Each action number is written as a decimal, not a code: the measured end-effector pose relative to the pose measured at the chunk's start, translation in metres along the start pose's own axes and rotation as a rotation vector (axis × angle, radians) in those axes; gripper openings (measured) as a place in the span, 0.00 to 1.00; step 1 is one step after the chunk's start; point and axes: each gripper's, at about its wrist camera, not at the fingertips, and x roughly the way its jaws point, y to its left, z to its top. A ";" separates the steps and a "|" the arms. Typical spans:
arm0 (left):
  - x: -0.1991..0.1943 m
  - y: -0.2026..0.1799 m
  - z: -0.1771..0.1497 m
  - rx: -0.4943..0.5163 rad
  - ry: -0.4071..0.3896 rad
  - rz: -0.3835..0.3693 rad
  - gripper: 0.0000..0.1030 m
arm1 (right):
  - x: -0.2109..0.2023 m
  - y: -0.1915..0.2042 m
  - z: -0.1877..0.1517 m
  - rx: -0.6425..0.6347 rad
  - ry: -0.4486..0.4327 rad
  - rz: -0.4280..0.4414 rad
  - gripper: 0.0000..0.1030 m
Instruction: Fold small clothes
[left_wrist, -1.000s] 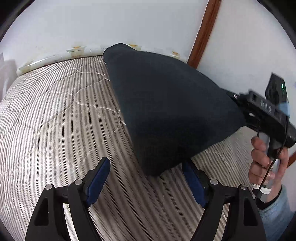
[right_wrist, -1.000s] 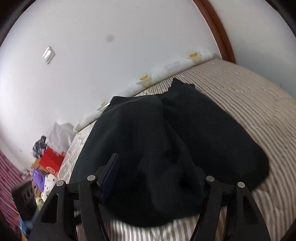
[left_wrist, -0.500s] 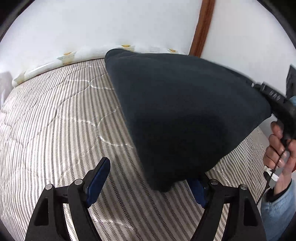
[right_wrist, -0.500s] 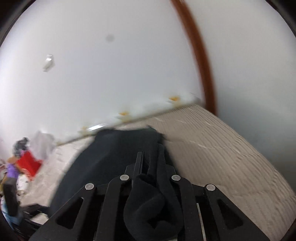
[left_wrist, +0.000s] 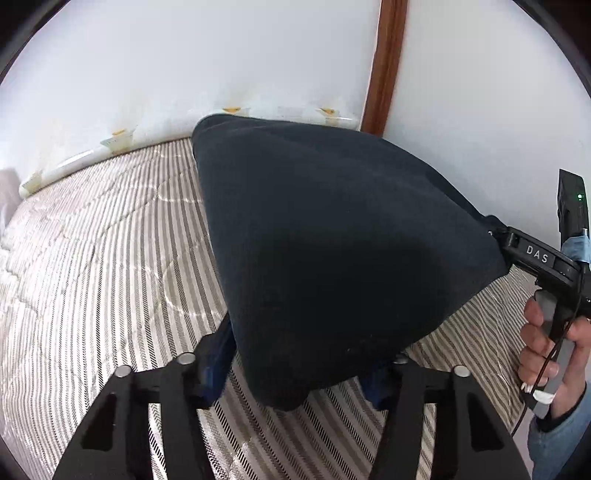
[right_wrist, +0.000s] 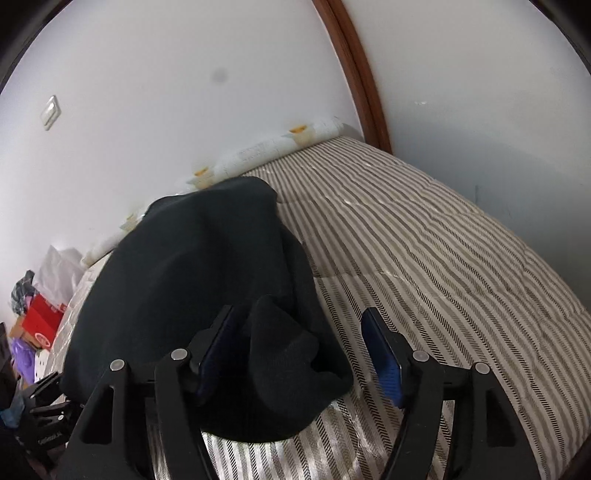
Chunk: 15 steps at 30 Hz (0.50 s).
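- Left wrist view: garment (left_wrist: 332, 240), dark, is being held up in a tent shape over the striped bed (left_wrist: 92, 258); its near corner is hanging down between the fingers of the left gripper (left_wrist: 295, 365).
- Left gripper's jaws have just been closing and are being seen half shut around that corner. One blue pad (left_wrist: 218, 354) is being touched by the cloth; the other is being hidden behind the fold, so a true pinch cannot be told.
- The garment's far right corner is being drawn out toward the right gripper's body, which is being gripped by a hand (left_wrist: 546, 350) in a blue sleeve.
- Right wrist view: right gripper (right_wrist: 303, 354) is being seen with fingers spread, the jaws having just been opening. A bunched end of the garment is lying between them, against the left-side finger (right_wrist: 218, 343) and apart from the other pad (right_wrist: 380, 358).
- The rest of the garment is being draped back across the bed toward the wall.
- Clutter (right_wrist: 37, 321) is being seen on the floor beyond the bed's left end.
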 end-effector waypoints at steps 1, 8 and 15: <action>-0.001 0.000 0.001 -0.004 -0.005 0.013 0.39 | 0.003 -0.001 0.001 0.019 0.008 0.004 0.65; -0.010 0.024 0.007 -0.069 -0.044 0.043 0.20 | 0.019 0.040 0.004 -0.068 -0.006 0.018 0.24; -0.036 0.096 0.001 -0.190 -0.064 0.056 0.19 | 0.035 0.099 -0.001 -0.089 0.036 0.124 0.23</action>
